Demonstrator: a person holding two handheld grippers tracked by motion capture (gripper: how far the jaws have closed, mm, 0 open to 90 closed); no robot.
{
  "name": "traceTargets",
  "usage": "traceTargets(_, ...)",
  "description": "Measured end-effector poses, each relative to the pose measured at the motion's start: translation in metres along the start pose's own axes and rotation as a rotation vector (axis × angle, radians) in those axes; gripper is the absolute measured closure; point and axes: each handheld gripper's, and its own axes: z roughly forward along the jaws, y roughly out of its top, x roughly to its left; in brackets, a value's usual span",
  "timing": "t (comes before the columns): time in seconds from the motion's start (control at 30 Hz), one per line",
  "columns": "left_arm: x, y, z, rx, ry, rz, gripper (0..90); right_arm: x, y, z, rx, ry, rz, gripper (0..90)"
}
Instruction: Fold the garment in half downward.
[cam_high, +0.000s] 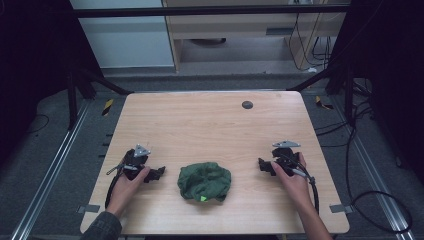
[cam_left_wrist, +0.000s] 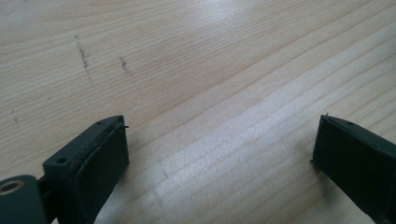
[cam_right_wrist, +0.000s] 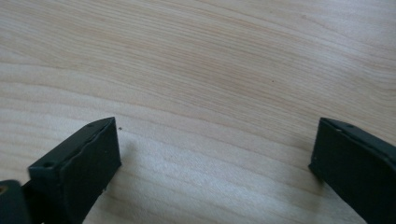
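- High view showed a crumpled dark green cloth (cam_high: 204, 181) on the wooden table (cam_high: 210, 125), near the person's edge and about midway between the two grippers.
- From the left gripper (cam_high: 156, 173) the cloth lay toward the table's middle, on its inner side; from the right gripper (cam_high: 263, 166) it lay the opposite way. Both tips pointed inward at it.
- The left gripper seemed a little nearer to the cloth, though neither touched it.
- The heap was rather round, slightly wider from left to right; I could not tell a clear long axis. A small bright green spot (cam_high: 203, 198) showed at its near edge.
- In the left gripper view the jaws stood wide apart over bare wood with nothing between them; the right gripper view showed the same.
- Nothing stood between either gripper and the cloth. A small dark round mark (cam_high: 247, 104) was far off, near the far edge, and probably no obstacle.
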Motion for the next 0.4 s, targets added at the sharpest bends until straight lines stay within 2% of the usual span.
traceTargets(0.07, 0.0002, -0.0004, 0.0015, -0.01, 0.002, -0.003, 0.0, 0.003, 0.0015, 0.0019, 0.001, -0.009, 0.007, 0.2)
traceTargets(0.4, 0.0013, -0.0004, 0.0029, -0.016, 0.014, -0.019, 0.0, 0.005, 0.0021, 0.0026, -0.001, -0.019, 0.016, 0.2)
